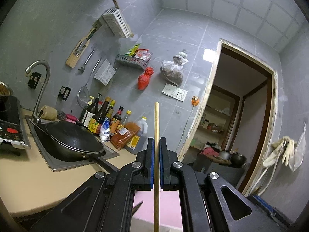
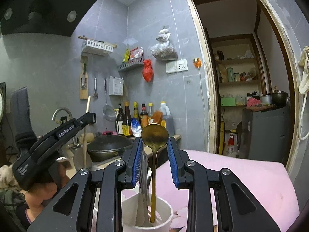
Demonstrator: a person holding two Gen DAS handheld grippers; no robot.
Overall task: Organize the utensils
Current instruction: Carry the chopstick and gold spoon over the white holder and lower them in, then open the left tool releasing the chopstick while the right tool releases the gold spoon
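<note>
**While one chopstick is held, the cup is part filled**

As the right-wrist view shows, the white cup already holds a brass spoon, standing upright, plus what looks like a fork and a silvery spoon beside it; that part appears done. Still out of the cup: the wooden chopstick, pinched upright between the closed jaws of the left gripper. The right gripper stands partly open just above the cup; the brass spoon's bowl rises between its blue pads without either pad touching it, so nothing is gripped there. The cup sits on a pink surface.

Room: to the right of the cup, the pink surface is bare. To its left the left gripper is close. The cup's mouth is crowded, and its free gap seems to be on the right side. Judged remaining: chopstick into cup.
</note>
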